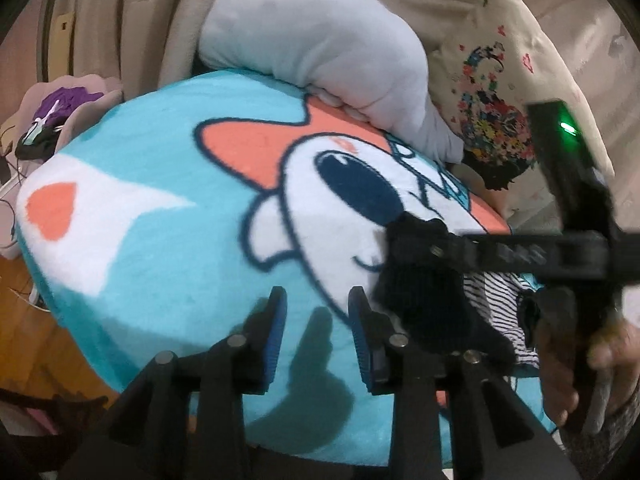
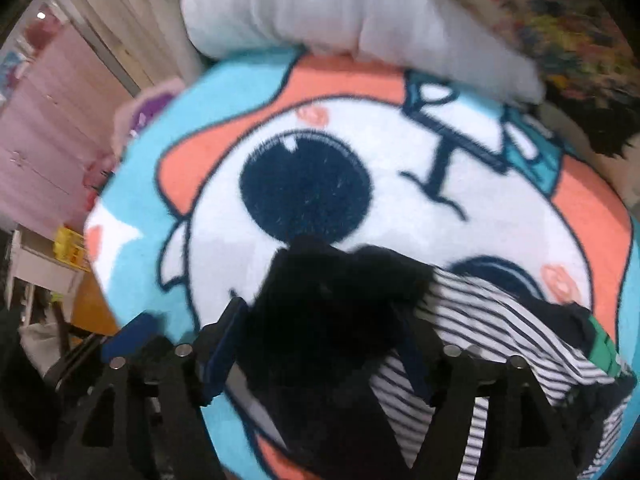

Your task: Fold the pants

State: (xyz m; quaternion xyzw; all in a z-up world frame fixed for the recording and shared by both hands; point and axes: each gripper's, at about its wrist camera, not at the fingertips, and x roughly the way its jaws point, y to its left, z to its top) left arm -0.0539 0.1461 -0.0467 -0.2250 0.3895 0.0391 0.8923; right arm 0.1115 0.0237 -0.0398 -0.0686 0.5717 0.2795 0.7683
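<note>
Right gripper [image 2: 320, 344] is clamped on dark pants [image 2: 332, 300] bunched low-centre over the cartoon blanket [image 2: 132, 200], likely lifting to spread them; left gripper [image 1: 316, 336] hangs parted and empty lower-centre, probably ready for another edge.

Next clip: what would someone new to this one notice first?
The big turquoise cartoon blanket with its huge dark eye fills both views, with a grey pillow lying along its far edge. In the right wrist view the right tool has dark pants bunched between its fingers, beside a striped garment. The left tool hangs open over bare blanket.
</note>
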